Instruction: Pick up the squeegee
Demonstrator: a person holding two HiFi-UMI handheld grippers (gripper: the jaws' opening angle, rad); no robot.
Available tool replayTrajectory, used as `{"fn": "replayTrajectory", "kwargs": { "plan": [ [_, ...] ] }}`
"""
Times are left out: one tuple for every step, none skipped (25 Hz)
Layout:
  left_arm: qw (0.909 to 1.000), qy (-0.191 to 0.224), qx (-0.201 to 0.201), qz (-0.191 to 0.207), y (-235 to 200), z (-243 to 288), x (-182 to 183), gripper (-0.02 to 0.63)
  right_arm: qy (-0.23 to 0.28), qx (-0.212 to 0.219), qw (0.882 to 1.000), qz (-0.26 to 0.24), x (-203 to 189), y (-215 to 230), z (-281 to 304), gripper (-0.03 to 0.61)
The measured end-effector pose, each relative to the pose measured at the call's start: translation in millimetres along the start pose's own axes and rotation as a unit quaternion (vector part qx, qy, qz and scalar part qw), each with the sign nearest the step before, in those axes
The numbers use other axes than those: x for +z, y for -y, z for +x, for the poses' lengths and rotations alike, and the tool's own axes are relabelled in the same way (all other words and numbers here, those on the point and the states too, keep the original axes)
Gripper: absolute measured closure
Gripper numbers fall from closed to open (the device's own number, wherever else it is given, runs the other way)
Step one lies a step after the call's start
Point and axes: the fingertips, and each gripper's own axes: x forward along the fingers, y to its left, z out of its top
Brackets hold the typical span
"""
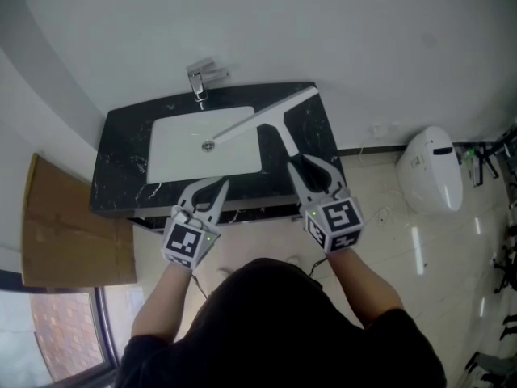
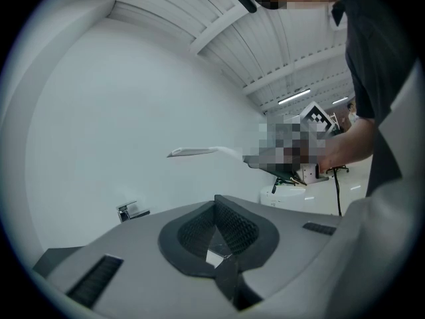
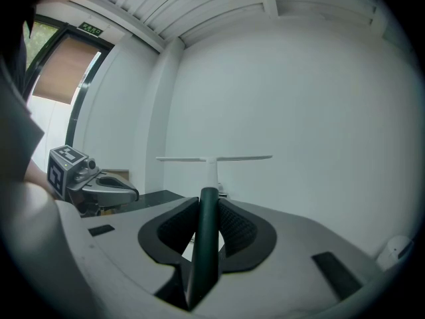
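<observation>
- Countertop (image 1: pixel 121 168): black stone, white-veined, polished.
- Basin (image 1: pixel 182 158): white, glossy ceramic look.
- Faucet (image 1: pixel 201 79): bright metal.
- Squeegee (image 1: pixel 266 117): white plastic head, dark matt handle.
- Right gripper (image 3: pixel 207 201) pads (image 3: pixel 237 228): dark, finely ribbed.

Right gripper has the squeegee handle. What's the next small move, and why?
Probably keep the right gripper clamped and lift slightly higher. Its jaws grip the squeegee by the handle, and the blade hangs in air over the sink, above the faucet; extra height would confirm the grip holds.

A black marbled counter (image 1: pixel 121 168) holds a white sink (image 1: pixel 182 148), with a chrome faucet (image 1: pixel 202 79) at its back edge
</observation>
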Motion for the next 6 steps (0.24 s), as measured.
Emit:
{"fn": "replayTrajectory", "kwargs": {
  "plan": [
    [1.0000,0.000,0.000,0.000,0.0,0.2,0.1,0.614,0.000,0.000,1.000,0.000,-0.1,0.2,-0.1,0.479],
    [1.0000,0.001,0.000,-0.001,-0.2,0.2,0.0,0.614,0.000,0.000,1.000,0.000,0.1,0.3,-0.1,0.479],
    [1.0000,0.000,0.001,-0.001,-0.6,0.4,-0.1,0.614,0.000,0.000,1.000,0.001,0.6,0.2,0.0,0.479],
    [1.0000,0.000,0.001,-0.001,-0.9,0.6,-0.1,0.614,0.000,0.000,1.000,0.002,1.3,0.1,0.1,0.479],
    [1.0000,0.000,0.001,-0.001,-1.2,0.9,0.0,0.614,0.001,0.000,1.000,0.002,1.8,0.2,0.2,0.479],
    [1.0000,0.000,0.001,-0.002,-1.5,1.2,0.1,0.614,0.001,0.000,1.000,0.003,2.2,0.4,0.2,0.479]
  ]
}}
